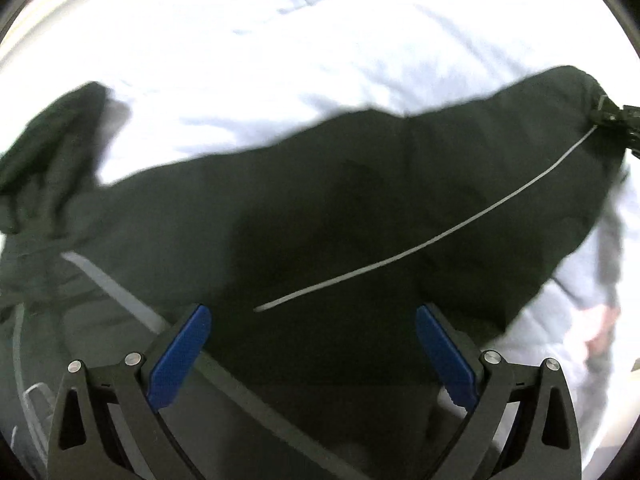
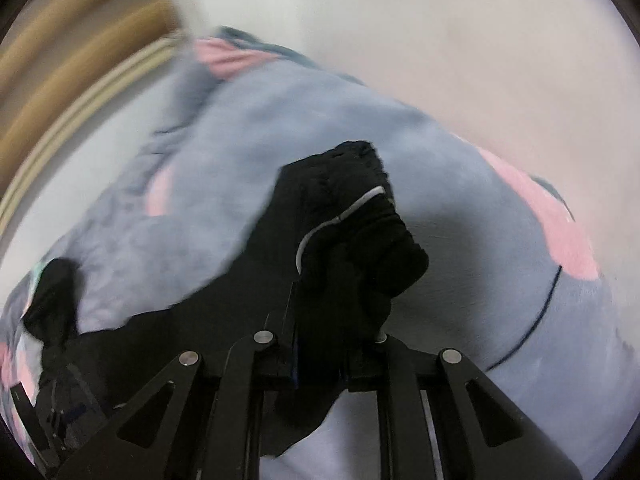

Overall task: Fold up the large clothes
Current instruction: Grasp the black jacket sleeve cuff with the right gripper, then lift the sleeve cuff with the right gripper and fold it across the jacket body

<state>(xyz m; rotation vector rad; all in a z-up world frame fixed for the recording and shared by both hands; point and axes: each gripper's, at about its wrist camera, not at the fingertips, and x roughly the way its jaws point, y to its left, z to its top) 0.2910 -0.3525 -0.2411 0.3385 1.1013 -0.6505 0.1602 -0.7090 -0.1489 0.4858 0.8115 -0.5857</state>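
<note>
The right hand-held gripper is clamped on a bunched end of the black garment, which carries a thin white stripe; the left hand-held gripper stands apart above the garment, spread ahead of it over a pale blue and pink blanket.

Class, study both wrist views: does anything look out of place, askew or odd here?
Nothing is damaged. The black garment lies askew across the blue-and-pink blanket, one end bunched in the shut right gripper; the left gripper is open, holding nothing.
</note>
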